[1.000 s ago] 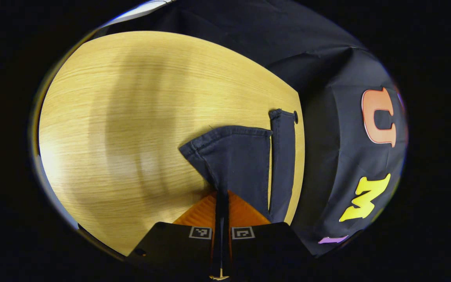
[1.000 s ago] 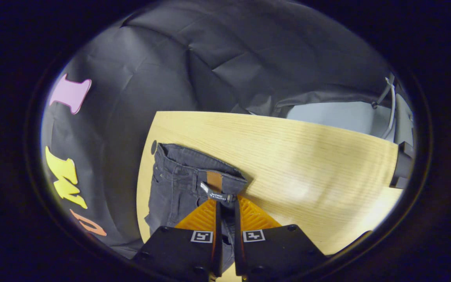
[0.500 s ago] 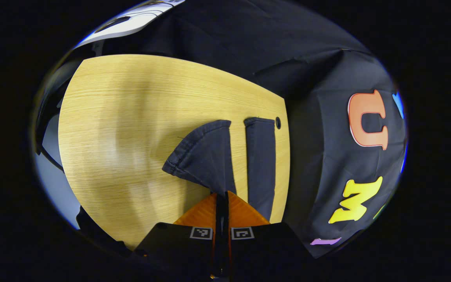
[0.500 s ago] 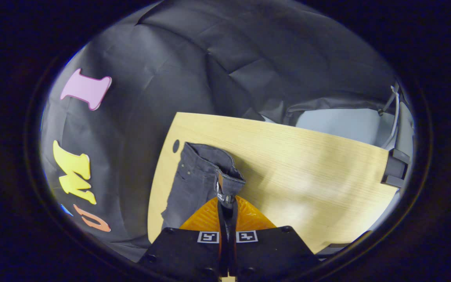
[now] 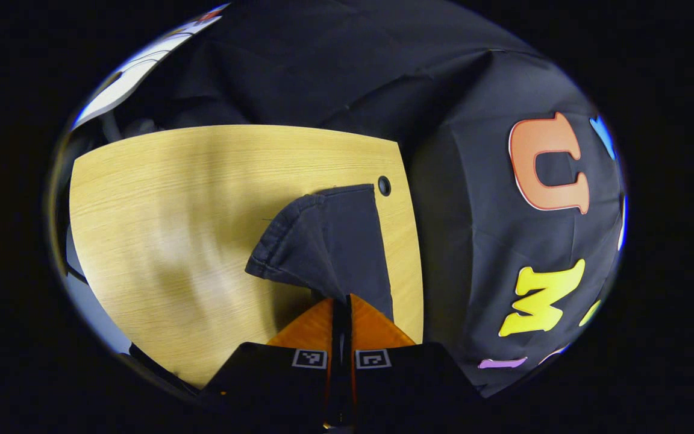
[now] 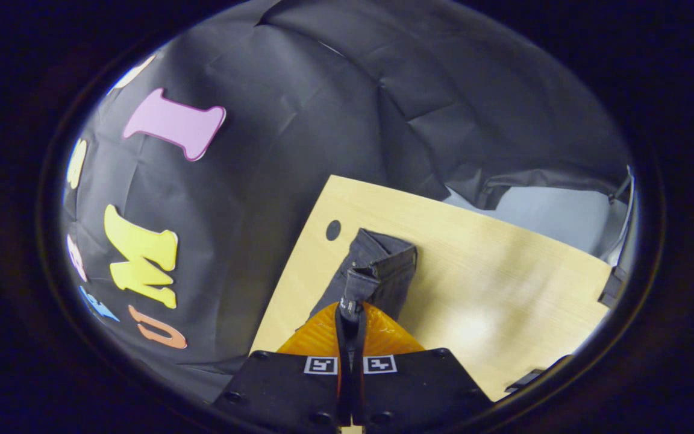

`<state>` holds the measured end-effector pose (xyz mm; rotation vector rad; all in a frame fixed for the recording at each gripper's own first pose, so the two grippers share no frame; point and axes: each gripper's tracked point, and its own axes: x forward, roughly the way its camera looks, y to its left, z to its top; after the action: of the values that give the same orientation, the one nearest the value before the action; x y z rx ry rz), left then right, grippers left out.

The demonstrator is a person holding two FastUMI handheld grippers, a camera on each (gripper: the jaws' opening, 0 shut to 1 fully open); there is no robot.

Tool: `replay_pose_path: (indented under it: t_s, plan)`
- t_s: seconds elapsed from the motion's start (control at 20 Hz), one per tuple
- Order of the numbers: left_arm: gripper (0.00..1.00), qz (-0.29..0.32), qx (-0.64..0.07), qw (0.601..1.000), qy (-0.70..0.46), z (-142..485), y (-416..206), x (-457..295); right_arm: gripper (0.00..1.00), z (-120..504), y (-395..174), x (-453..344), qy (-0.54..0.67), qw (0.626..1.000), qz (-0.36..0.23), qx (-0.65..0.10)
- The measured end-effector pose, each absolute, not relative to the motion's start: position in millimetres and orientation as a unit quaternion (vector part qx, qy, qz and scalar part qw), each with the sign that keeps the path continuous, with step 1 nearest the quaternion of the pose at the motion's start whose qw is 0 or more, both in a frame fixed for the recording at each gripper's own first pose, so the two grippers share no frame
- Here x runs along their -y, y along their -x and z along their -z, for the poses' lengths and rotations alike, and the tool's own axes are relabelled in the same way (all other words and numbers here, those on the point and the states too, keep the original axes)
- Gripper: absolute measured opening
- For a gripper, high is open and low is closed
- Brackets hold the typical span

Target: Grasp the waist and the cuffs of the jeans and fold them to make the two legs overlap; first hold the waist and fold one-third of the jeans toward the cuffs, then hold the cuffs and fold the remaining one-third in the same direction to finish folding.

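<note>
There is one pair of jeans (image 5: 329, 241), and it lies on one desk (image 5: 172, 199). Two tongs are present, the left tongs (image 5: 341, 304) and the right tongs (image 6: 350, 310). The desk has one small round hole (image 5: 384, 185).

I see a light wood-grain table (image 5: 172, 199) w/ a small dark hole (image 5: 384, 185) nr its edge; creased black cloth wall (image 6: 335, 108) behind.

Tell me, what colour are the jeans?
The jeans are very dark blue, almost black, with no pattern. The left gripper view shows them best.
</note>
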<state>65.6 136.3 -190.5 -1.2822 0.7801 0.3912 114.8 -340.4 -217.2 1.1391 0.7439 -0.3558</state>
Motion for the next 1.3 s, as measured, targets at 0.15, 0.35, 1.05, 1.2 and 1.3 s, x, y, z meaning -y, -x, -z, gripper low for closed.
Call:
replay_pose_path:
  t_s: [0.15,0.35,1.05,1.2,1.3]
  plan:
    - [0.04,-0.17,-0.365,0.713,0.574,188,-99,-141,0.01,210,-143,342,-0.528,0.76,0.16,-0.345]
    - [0.04,-0.175,-0.392,0.707,0.562,205,-142,-150,0.01,217,-189,348,-0.531,0.756,0.16,-0.347]
    - [0.08,-0.135,-0.484,0.745,0.439,300,-249,-150,0.0,324,-279,345,-0.52,0.743,0.182,-0.38]
    - [0.13,-0.138,-0.485,0.745,0.437,305,-253,-146,0.0,344,-285,344,-0.512,0.738,0.201,-0.389]
    - [0.15,-0.145,-0.486,0.737,0.447,307,-254,-139,0.08,345,-292,347,-0.516,0.739,0.21,-0.38]
